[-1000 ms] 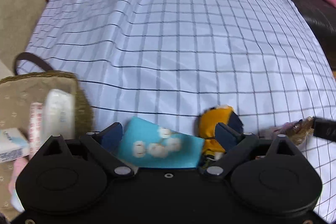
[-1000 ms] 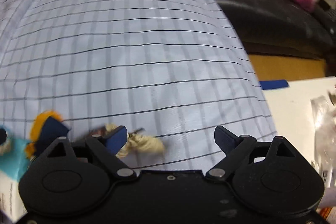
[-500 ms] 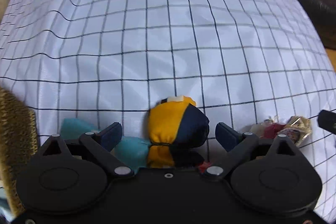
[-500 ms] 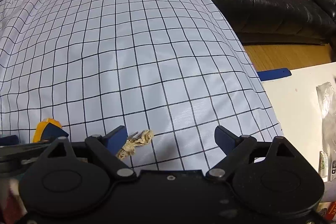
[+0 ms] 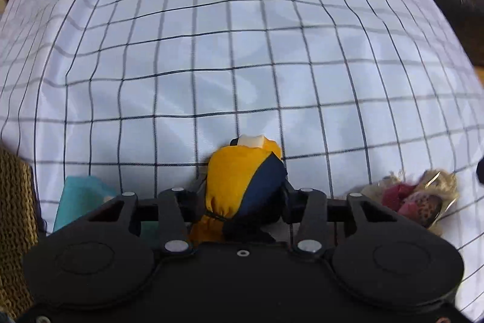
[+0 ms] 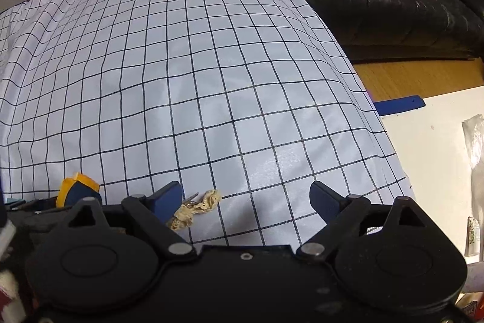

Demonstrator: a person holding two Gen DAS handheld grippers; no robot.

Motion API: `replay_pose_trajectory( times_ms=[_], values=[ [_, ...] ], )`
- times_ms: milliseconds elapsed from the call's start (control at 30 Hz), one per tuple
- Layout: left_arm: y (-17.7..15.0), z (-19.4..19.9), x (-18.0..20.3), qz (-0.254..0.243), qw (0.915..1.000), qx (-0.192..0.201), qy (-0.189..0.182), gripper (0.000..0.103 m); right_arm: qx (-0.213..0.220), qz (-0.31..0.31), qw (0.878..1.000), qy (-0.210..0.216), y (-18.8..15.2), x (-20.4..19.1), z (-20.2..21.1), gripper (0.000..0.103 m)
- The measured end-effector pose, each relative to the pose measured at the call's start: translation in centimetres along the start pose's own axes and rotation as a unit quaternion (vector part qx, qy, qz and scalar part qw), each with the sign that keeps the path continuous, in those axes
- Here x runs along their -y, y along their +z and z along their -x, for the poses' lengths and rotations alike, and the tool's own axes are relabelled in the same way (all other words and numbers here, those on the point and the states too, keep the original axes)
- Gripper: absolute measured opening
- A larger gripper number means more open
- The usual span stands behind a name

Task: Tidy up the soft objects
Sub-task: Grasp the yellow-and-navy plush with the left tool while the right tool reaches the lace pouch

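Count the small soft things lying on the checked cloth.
3. A yellow-and-navy pouch pinched in the left gripper; a teal cloth to its left; a frilly beige piece to its right. More may hide below the grippers.

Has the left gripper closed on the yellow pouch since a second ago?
Yes. The left gripper has just closed onto the yellow pouch, resting on the checked cloth.

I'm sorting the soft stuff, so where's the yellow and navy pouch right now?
In the left wrist view, the pouch sits low centre on the checked cloth, clamped in the left gripper, between a teal item and a frilly bundle.
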State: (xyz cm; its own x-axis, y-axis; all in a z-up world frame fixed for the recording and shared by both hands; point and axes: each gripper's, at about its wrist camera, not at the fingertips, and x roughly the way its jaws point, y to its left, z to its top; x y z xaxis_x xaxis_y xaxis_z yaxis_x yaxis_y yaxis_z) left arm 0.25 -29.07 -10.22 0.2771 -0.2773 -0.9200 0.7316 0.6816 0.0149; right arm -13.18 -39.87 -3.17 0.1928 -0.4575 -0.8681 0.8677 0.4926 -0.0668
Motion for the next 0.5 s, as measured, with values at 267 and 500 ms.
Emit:
replay_pose_trajectory(
  times_ms=[267, 500],
  values=[
    [0.7, 2.9, -2.2, 0.043, 0.9986, 0.025, -0.019, 0.044, 0.033, 0.032, 0.999, 0.009, -0.5, -1.6, 0.9, 0.102],
    [0.8, 5.5, -3.7, 0.066, 0.9964, 0.047, -0.024, 0.044, 0.013, 0.099, 0.994, 0.04, -1.7, -4.6, -0.2, 0.102]
  ],
)
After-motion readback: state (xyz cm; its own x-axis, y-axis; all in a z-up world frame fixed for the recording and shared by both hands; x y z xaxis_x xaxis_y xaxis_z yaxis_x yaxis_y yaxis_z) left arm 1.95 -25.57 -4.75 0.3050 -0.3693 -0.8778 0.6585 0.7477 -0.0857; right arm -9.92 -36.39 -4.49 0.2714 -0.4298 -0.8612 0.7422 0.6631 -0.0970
